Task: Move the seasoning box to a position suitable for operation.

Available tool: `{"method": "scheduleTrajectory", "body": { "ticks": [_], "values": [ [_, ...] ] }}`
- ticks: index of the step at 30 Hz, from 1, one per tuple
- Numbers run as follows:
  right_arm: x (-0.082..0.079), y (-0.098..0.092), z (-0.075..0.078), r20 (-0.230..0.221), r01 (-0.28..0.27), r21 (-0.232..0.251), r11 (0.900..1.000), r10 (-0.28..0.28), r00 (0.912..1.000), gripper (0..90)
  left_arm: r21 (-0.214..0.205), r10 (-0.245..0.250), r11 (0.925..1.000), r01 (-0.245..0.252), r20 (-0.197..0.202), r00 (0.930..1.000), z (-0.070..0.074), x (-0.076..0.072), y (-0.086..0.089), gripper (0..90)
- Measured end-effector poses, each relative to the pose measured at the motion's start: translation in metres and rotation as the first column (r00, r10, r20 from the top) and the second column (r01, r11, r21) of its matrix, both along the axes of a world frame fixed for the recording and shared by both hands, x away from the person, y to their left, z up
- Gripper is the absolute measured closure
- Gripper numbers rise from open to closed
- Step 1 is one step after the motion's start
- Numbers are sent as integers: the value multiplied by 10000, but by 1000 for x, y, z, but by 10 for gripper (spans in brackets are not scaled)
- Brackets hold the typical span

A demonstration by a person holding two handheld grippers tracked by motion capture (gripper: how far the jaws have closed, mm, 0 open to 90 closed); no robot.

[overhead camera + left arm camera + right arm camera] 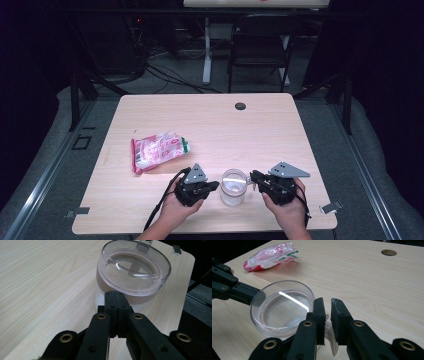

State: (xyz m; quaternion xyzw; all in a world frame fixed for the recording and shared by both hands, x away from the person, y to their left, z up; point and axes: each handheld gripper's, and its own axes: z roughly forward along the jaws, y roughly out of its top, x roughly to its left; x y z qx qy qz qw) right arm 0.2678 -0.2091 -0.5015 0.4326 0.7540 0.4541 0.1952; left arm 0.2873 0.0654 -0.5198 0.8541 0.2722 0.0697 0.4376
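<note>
- Bag: lies flat on the table, well left of and behind the cup, untouched. Probably staged for a later step, out of the working zone.
- Left gripper: just left of the cup, jaws fully closed with nothing between them. In the left gripper view the pads are pressed together, tips at the cup wall near its base. Reads as a brace: a closed tip acts as a stop so the cup can't slide or spin.
- Cup: clear, lidded, upright near the front edge of the table, between the two grippers.
- Right gripper: just right of the cup, jaws narrow, nearly closed on the clear handle that sticks out of the cup side. Can't tell if the pads actually press on it.
- Holding the handle gives control of turn and tilt; with the left stop opposite, the cup is pinned from both sides.
</note>
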Motion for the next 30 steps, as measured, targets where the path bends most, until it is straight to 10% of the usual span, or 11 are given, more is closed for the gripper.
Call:
{"method": "scheduleTrajectory", "body": {
  "ticks": [30],
  "values": [
    [-1, -4, -3, -149, 0, 416, 9991, 6, 9999, 810, -267, -178, 9995, 180, 78, 9998, 6, -2, -1, 900]
  ]
}}
